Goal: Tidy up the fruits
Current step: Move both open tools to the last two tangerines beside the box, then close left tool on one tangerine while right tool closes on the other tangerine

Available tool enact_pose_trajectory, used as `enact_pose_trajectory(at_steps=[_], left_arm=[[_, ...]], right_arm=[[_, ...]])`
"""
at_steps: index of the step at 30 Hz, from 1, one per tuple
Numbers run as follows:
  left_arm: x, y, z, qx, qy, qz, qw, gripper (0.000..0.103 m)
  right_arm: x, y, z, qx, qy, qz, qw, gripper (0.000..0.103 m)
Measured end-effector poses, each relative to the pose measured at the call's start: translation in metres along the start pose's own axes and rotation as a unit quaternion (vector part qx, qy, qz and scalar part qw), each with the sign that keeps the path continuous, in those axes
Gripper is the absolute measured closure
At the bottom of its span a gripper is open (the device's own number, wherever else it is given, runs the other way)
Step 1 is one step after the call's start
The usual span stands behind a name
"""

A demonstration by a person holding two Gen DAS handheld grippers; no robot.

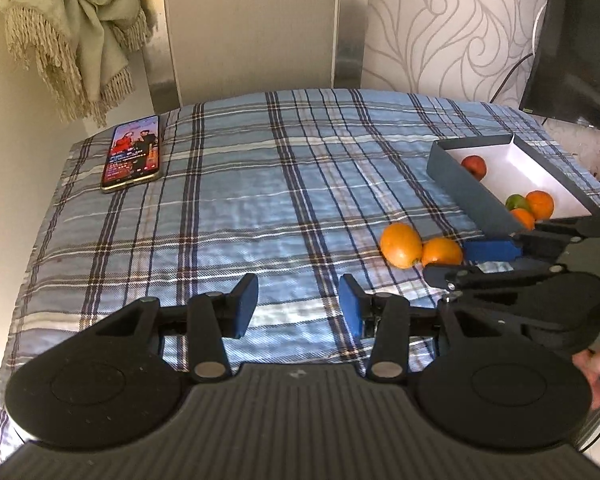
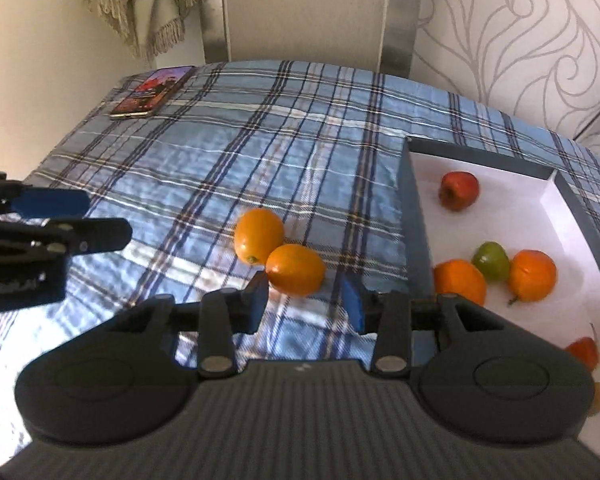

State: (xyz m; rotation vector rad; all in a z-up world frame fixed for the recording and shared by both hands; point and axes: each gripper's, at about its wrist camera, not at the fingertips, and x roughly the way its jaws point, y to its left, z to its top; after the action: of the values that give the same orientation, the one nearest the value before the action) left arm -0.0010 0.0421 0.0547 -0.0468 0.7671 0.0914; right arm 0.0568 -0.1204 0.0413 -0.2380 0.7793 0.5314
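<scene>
**Two oranges loose on the plaid cloth beside the fruit box**

The left tool (image 1: pixel 298 306) hangs released over bare plaid cloth (image 1: pixel 259 184), nothing between its blue pads. The right tool (image 2: pixel 304 307) is also released, with nothing gripped; the nearer orange (image 2: pixel 295 269) lies just ahead of its tips. That orange touches a second orange (image 2: pixel 259 235) on the bench, near the dark wall of the box (image 2: pixel 416 232). Inside the white-lined box sit a red apple (image 2: pixel 458 190), a green fruit (image 2: pixel 490 261) and two orange fruits (image 2: pixel 532 275) close together. A phone (image 1: pixel 132 153) lies at the cloth's far left corner.
</scene>
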Motion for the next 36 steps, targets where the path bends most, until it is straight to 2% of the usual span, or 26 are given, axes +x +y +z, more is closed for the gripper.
enact_pose_trajectory(at_steps=[3, 4, 5, 8, 16, 20, 29, 32, 36], left_arm=[[0.003, 0.001, 0.001, 0.004, 0.0, -0.008, 1.0, 0.053], [0.004, 0.0, 0.002, 0.006, -0.002, -0.012, 0.9999, 0.052], [0.004, -0.002, 0.002, 0.008, -0.003, -0.016, 0.9998, 0.053], [0.009, -0.009, 0.005, 0.013, -0.003, -0.032, 0.9994, 0.052], [0.027, -0.038, 0.013, 0.034, -0.001, -0.075, 0.9966, 0.052], [0.041, -0.051, 0.018, 0.037, 0.004, -0.088, 0.9955, 0.047], [0.079, -0.062, 0.023, 0.028, 0.028, -0.081, 0.996, 0.048], [0.081, -0.064, 0.022, 0.031, 0.022, -0.075, 0.9964, 0.049], [0.081, -0.064, 0.021, 0.035, 0.016, -0.067, 0.997, 0.059]], right_arm=[[0.008, 0.008, 0.0, -0.027, 0.003, -0.013, 1.0, 0.062], [0.008, 0.008, -0.001, -0.029, 0.003, -0.014, 0.999, 0.062], [0.008, 0.008, -0.001, -0.028, 0.002, -0.01, 1.0, 0.067], [0.006, 0.008, 0.0, -0.03, 0.003, -0.007, 1.0, 0.067], [-0.015, -0.003, -0.004, -0.003, 0.016, 0.009, 1.0, 0.067], [-0.028, -0.008, -0.008, 0.006, 0.02, 0.013, 1.0, 0.067], [-0.061, -0.016, -0.014, 0.015, 0.006, 0.021, 1.0, 0.067], [-0.07, -0.019, -0.015, 0.018, 0.0, 0.017, 1.0, 0.067], [-0.078, -0.02, -0.016, 0.028, -0.001, 0.014, 1.0, 0.068]])
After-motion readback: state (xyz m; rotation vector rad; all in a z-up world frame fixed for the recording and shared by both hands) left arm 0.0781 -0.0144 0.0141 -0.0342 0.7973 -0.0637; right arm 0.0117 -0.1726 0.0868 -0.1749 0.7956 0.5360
